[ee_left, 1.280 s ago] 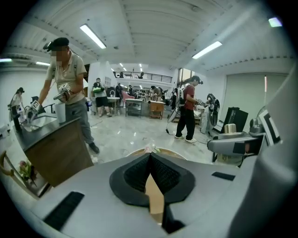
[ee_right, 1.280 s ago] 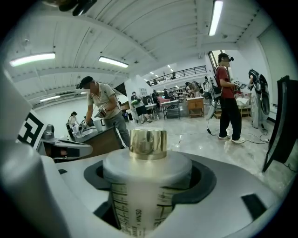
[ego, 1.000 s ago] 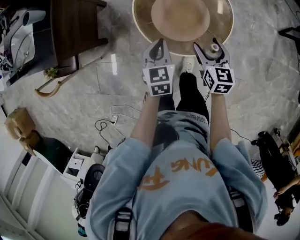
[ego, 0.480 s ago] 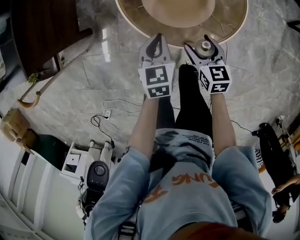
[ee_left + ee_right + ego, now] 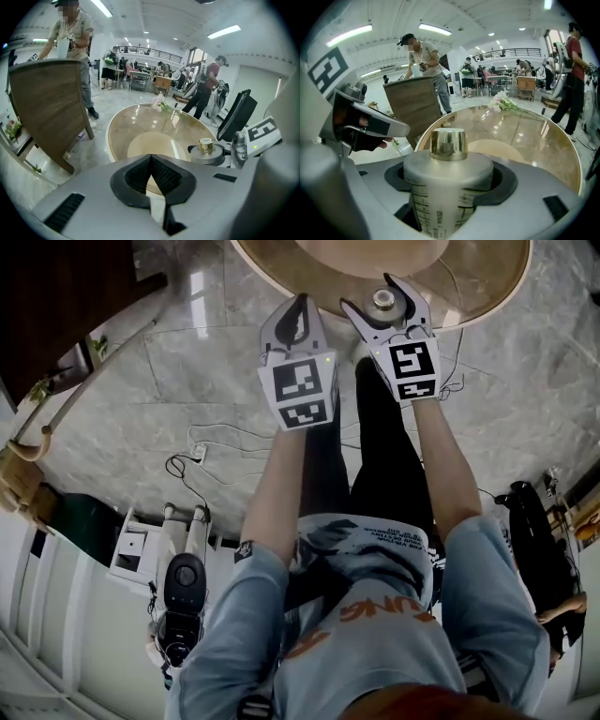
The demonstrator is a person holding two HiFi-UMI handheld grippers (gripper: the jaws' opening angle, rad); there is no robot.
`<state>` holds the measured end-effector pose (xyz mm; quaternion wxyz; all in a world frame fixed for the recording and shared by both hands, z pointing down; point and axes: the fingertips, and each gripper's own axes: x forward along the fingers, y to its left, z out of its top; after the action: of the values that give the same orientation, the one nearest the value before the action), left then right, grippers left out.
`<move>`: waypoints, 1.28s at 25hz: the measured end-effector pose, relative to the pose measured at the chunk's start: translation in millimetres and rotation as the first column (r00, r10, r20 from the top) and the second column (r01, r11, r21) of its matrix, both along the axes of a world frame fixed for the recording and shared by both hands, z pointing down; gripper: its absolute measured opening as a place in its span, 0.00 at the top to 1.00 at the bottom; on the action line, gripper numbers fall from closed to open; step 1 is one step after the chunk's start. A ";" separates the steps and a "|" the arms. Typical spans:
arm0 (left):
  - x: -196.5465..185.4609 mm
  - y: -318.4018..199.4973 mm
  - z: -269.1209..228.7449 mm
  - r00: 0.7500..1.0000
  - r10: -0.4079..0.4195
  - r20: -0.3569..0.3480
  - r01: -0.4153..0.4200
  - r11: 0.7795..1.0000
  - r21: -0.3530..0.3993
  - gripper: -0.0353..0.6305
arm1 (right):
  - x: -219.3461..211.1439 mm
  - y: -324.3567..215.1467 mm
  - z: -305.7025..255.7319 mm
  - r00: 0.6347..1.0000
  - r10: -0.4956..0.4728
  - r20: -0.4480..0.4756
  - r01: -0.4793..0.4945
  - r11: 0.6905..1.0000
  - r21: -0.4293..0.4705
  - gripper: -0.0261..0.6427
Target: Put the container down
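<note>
Not done yet: our right gripper (image 5: 384, 306) is clamped tight around the gold-capped container (image 5: 440, 187), upright at the top centre of the head view, over the round table's (image 5: 478, 292) near rim. Our left gripper (image 5: 151, 161) is pinched together on nothing. Setting it down and letting go is what's left.

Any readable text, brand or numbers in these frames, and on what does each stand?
"MINISO": up the side of the container.
Scale numbers on it: too small to read.
Orange letters on the shirt: creased, upside down, unreadable; its small print is blurred.
The marker cubes: patterns only, no words.
</note>
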<state>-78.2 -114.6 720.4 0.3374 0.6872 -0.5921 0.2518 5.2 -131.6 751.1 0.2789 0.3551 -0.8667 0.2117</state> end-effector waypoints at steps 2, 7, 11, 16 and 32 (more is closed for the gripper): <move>-0.9 -3.7 3.4 1.000 -0.002 -0.011 0.003 1.000 0.002 0.91 | -10.0 -6.6 4.6 0.999 -0.038 -0.009 0.038 0.999 0.014 0.42; -12.5 -9.0 11.4 0.999 -0.033 -0.025 0.032 0.999 -0.010 0.91 | -30.6 -23.5 11.3 0.996 -0.085 -0.027 0.086 0.995 0.043 0.42; -13.4 -13.4 20.3 0.999 -0.043 -0.029 0.043 0.999 -0.013 0.91 | -36.7 -37.0 15.2 0.993 -0.115 -0.002 0.115 0.991 0.066 0.42; -14.6 -18.0 26.6 0.999 -0.031 -0.039 0.030 0.999 -0.021 0.91 | -40.0 -49.6 24.5 0.992 -0.124 0.013 0.123 0.990 0.069 0.42; -16.9 -11.3 34.8 0.999 -0.028 -0.037 0.026 0.998 -0.056 0.91 | -47.0 -45.3 26.8 0.970 -0.242 -0.016 0.243 0.963 0.119 0.42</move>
<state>-95.1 -126.0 755.2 0.3710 0.6740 -0.5875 0.2506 -41.8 -176.9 777.8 0.2816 0.2627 -0.9146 0.1233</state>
